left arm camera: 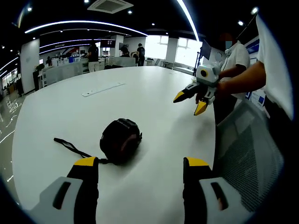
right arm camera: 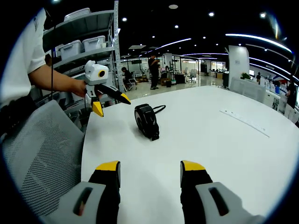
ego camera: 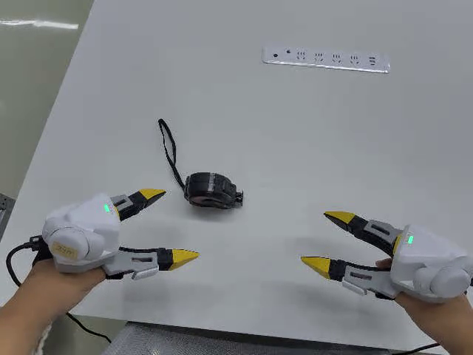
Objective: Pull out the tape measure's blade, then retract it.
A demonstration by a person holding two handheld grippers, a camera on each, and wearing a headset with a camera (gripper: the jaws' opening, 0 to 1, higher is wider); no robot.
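Holds the jaws of the left gripper [ego camera: 174, 225] and right gripper [ego camera: 321, 239] wide apart and empty over the table [ego camera: 295, 133], tape measure [ego camera: 213, 190] lying ahead between them, nearer the left, blade hook [ego camera: 239, 198] toward the right, strap [ego camera: 168, 144] trailing away.

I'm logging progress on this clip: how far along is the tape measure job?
Nothing looks done: the tape measure lies on the table, blade in. In hand: nothing; the left gripper and right gripper hover apart from it, jaws open. Still to do: grasp it, pull the blade out, retract it.
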